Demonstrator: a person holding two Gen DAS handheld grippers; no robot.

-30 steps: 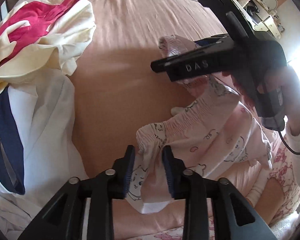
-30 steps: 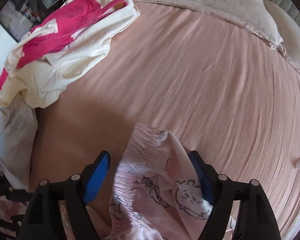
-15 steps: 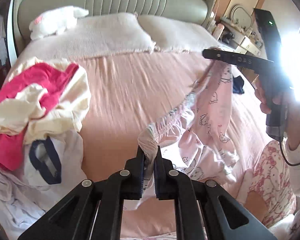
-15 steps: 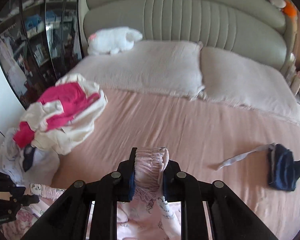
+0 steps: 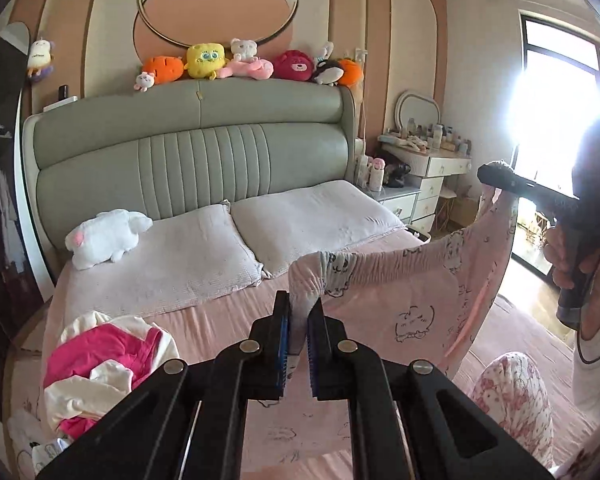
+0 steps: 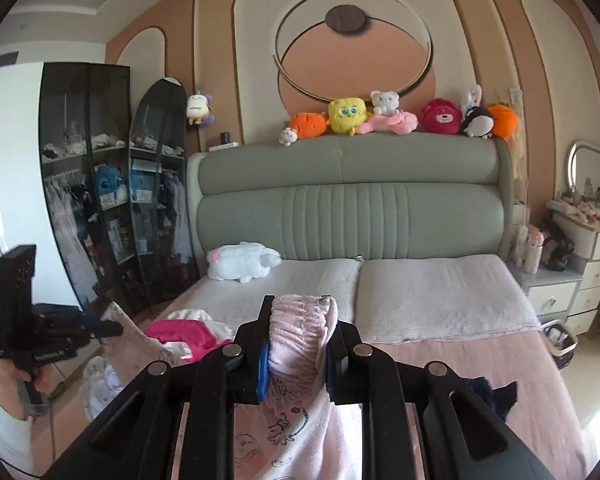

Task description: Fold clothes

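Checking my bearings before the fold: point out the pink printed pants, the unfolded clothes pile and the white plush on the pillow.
pink printed pants (image 5: 416,300), left wrist view, on the stretched fabric below the waistband.
clothes pile (image 5: 100,354), left wrist view, on the magenta garment.
white plush (image 6: 242,266), right wrist view, on its body.

Daylight pours in through the tall dark-framed window (image 5: 560,128) at the right of the left wrist view, blown out to pure white glare that swallows the black handheld gripper (image 5: 500,178) in front of it. The right wrist view is evenly lit and soft, with no hard shadows. Both pictures are sharp at centre, bowed by the fisheye, with black vignette at the corners.
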